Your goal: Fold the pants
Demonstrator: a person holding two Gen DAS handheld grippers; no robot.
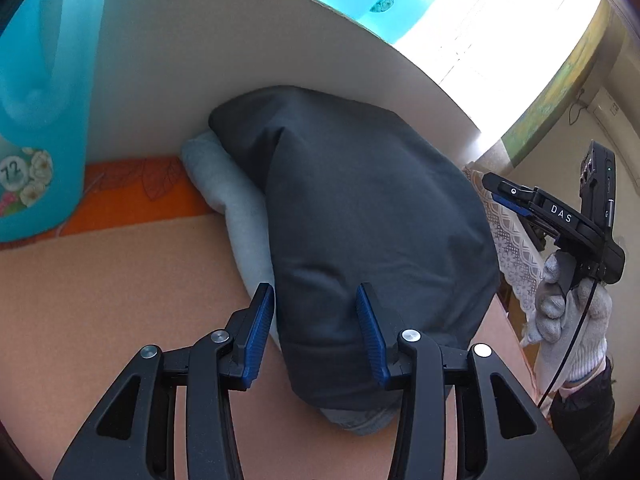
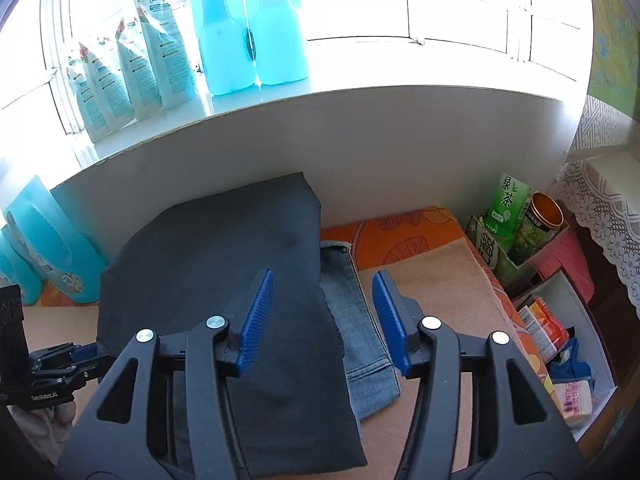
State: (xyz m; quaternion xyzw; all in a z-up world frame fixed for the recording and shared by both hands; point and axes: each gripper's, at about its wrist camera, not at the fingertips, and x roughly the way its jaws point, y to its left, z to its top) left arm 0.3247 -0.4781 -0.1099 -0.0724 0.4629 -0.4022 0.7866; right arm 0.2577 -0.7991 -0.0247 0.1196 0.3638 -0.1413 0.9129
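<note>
Sunlit window sill (image 2: 360,92) with blue detergent bottles (image 2: 248,32) backs a tan-covered table (image 1: 100,300), where folded dark pants (image 1: 360,208) lie atop grey jeans (image 2: 356,320) against the white wall. Left gripper (image 1: 316,336) hovers over the pants' near end, jaws parted, empty. Right gripper (image 2: 324,320) likewise gapes, holding nothing.

"72" sits on the blue detergent jug (image 1: 28,176), "DAS" marks the right gripper (image 1: 520,204), "GenRobot.AI" the left gripper (image 2: 44,372), and "绿茶" the green tea carton (image 2: 508,208).
</note>
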